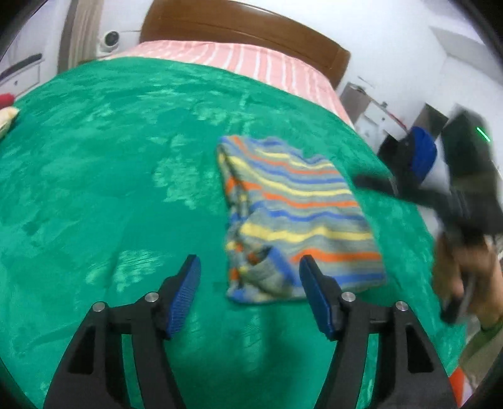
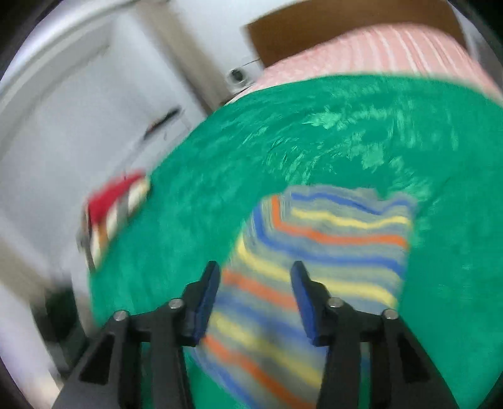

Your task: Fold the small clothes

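1. Blur smears most of the right wrist view; the striped garment (image 2: pixel 317 270) shows as soft bands of blue, yellow and orange on grey, and its near end is cut off behind the claw's black arms.
2. From the left wrist view the right claw (image 1: pixel 374 182) and the hand (image 1: pixel 468 267) holding it are streaked dark shapes at the bed's right edge; its fingertips cannot be made out there.
3. Folded into a rough rectangle, the garment (image 1: pixel 298 217) lies flat on the green blanket (image 1: pixel 110 163), right of centre.
4. The left claw (image 1: pixel 250 277) hovers with its blue pads spread wide, gripping nothing.
5. The right claw (image 2: pixel 253 283) is also spread, over the garment's near part.
6. A red and striped cloth bundle (image 2: pixel 116 214) sits at the bed's left edge, well apart.
7. Pink striped bedding (image 1: pixel 251 59) and a brown headboard (image 1: pixel 245 28) lie beyond the blanket.
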{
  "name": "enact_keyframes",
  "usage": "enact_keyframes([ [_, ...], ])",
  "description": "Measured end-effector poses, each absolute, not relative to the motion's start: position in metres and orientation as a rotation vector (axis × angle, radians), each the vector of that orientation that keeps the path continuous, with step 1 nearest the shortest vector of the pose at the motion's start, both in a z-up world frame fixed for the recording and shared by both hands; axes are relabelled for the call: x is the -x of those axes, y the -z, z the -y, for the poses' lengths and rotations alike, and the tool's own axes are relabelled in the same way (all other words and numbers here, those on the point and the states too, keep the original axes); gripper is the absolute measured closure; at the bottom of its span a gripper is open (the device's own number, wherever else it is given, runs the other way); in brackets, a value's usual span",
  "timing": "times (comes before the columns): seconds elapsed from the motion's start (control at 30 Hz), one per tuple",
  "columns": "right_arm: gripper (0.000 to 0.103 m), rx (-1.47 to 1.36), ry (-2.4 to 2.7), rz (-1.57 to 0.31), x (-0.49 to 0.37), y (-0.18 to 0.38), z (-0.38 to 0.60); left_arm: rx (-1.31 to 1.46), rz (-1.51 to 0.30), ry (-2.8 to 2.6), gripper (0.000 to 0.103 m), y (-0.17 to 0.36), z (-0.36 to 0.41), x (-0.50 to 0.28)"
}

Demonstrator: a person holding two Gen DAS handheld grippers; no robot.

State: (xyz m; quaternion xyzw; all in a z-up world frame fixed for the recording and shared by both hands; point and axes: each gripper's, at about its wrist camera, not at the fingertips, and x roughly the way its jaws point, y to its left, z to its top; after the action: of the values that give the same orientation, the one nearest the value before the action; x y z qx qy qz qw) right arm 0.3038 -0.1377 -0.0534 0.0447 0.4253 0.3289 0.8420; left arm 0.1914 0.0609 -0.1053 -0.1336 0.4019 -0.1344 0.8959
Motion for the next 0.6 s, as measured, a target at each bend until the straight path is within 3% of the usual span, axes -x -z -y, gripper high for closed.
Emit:
enact_keyframes([
  [0.03, 0.068, -0.028, -0.712, -0.897, -0.291, 0.053, 0.143, 0.269, -0.853, 0.293, 0.057, 0.110, -0.054, -0.197],
  [0.07, 0.070, 0.031, -0.725, -0.909, -0.278, 0.060, 0.143, 0.259, -0.885, 0.296, 0.091, 0.109, -0.043, -0.196],
  [0.1, 0.072, 0.088, -0.730, -0.958, -0.262, 0.076, 0.142, 0.245, -0.933, 0.281, 0.096, 0.116, -0.039, -0.199],
  [0.2, 0.078, 0.234, -0.634, -1.055, -0.235, 0.123, 0.146, 0.275, -0.985, 0.227, 0.097, 0.128, -0.051, -0.190],
  [0.3, 0.078, 0.233, -0.596, -0.973, -0.210, 0.132, 0.157, 0.271, -1.002, 0.239, 0.097, 0.125, -0.056, -0.181],
  [0.4, 0.078, 0.158, -0.571, -0.973, -0.205, 0.125, 0.164, 0.234, -1.004, 0.222, 0.089, 0.114, -0.060, -0.175],
  [0.43, 0.078, 0.149, -0.570, -0.954, -0.202, 0.117, 0.166, 0.228, -0.978, 0.213, 0.079, 0.106, -0.062, -0.170],
  [0.47, 0.078, 0.151, -0.564, -0.924, -0.198, 0.108, 0.167, 0.228, -0.955, 0.215, 0.058, 0.102, -0.064, -0.175],
  [0.53, 0.078, 0.152, -0.560, -0.877, -0.194, 0.091, 0.169, 0.236, -0.904, 0.212, 0.035, 0.091, -0.065, -0.179],
  [0.6, 0.078, 0.137, -0.558, -0.862, -0.202, 0.082, 0.168, 0.240, -0.881, 0.219, 0.033, 0.087, -0.060, -0.191],
])
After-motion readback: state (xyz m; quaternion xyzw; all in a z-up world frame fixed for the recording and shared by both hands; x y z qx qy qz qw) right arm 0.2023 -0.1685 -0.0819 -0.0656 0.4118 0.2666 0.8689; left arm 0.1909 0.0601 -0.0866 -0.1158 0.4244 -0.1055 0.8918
